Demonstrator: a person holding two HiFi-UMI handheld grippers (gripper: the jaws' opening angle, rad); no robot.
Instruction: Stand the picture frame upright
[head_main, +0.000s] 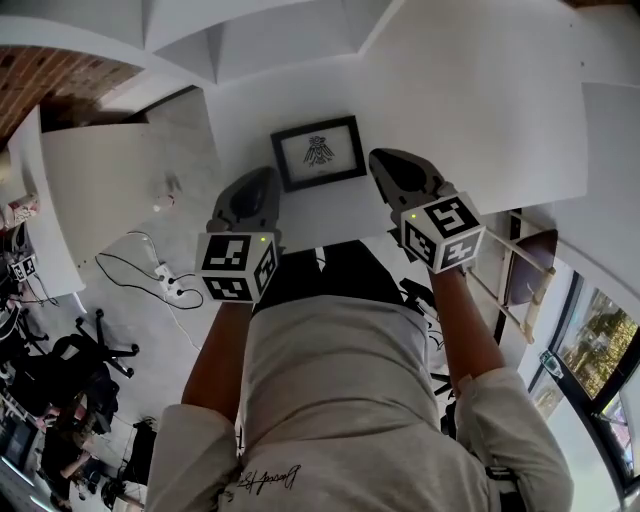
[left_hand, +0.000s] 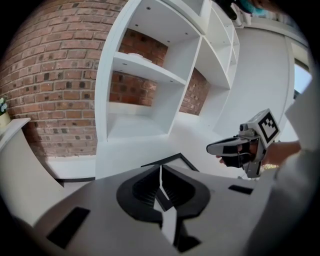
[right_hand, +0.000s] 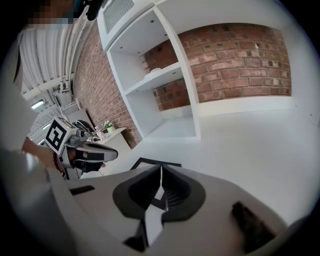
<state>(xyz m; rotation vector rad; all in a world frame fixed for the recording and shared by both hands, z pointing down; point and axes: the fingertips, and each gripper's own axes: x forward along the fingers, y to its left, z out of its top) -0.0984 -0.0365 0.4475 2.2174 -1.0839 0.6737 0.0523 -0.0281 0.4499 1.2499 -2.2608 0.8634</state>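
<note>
On the white table (head_main: 480, 120), a black picture frame (head_main: 319, 152) lies flat between the person's two tools. The left tool (head_main: 266, 176) and the right tool (head_main: 386, 160) are both closed tight, gripping nothing.

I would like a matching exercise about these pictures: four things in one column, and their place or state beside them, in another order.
1 picture frame
2 left gripper
3 right gripper
4 shelf unit

A white, against the brick wall
B shut, right of the frame, head view
C flat on the table
D shut, left of the frame, head view

Pairs: 1-C, 2-D, 3-B, 4-A
</note>
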